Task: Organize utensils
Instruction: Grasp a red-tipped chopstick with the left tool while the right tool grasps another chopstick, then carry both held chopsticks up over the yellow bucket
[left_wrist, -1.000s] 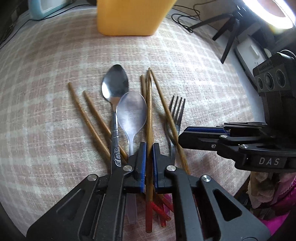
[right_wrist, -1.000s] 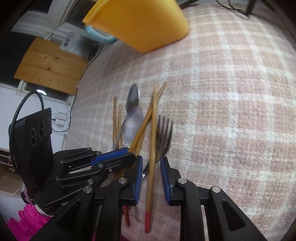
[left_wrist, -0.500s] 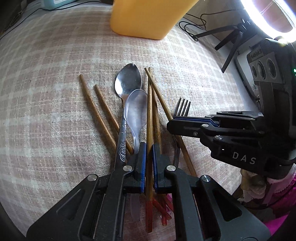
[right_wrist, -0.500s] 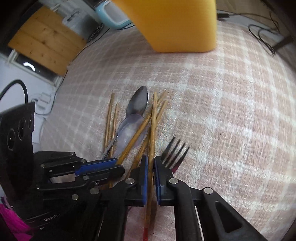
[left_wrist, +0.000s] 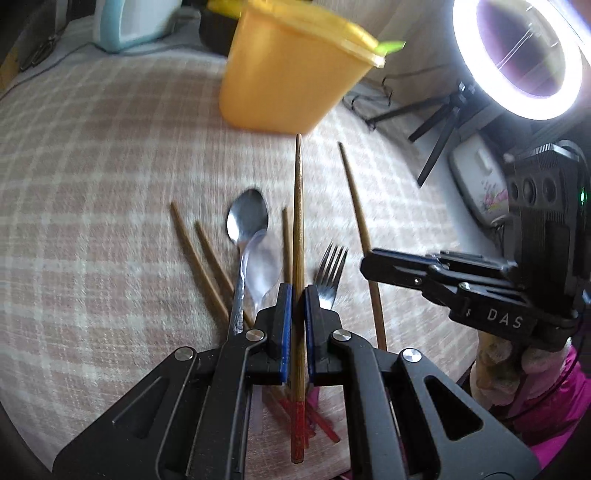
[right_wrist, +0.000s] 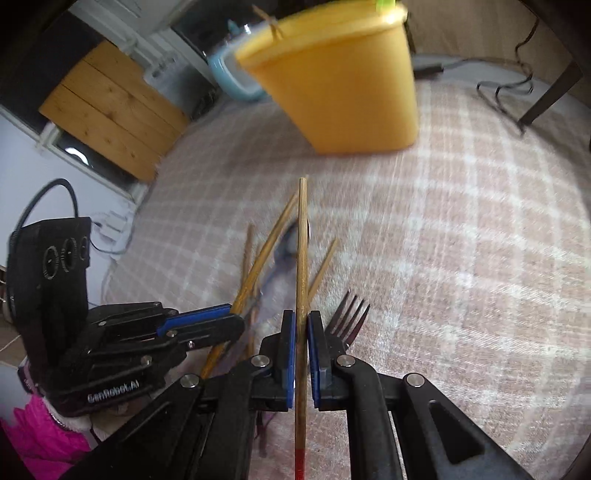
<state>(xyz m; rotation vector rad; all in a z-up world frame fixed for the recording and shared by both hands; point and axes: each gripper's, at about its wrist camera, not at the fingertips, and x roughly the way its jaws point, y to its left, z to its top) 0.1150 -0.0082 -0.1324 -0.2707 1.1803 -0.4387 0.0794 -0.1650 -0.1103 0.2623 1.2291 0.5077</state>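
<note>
Clamping one wooden chopstick apiece, both grippers are hanging over the counter (left_wrist: 92, 184) and its checked cloth. The left gripper (left_wrist: 298, 295) is gripping a red-tipped chopstick (left_wrist: 298, 221) tight between its blue-padded fingers, the stick pointing toward the yellow container (left_wrist: 291, 81) by the far edge. The right gripper (right_wrist: 302, 325) is pinching another chopstick (right_wrist: 302, 240) the same way. Lying in a loose pile near the counter's front edge are a metal spoon (left_wrist: 245, 221), a clear plastic spoon (left_wrist: 262, 269), a fork (left_wrist: 328, 273) and more chopsticks (left_wrist: 195, 258).
</note>
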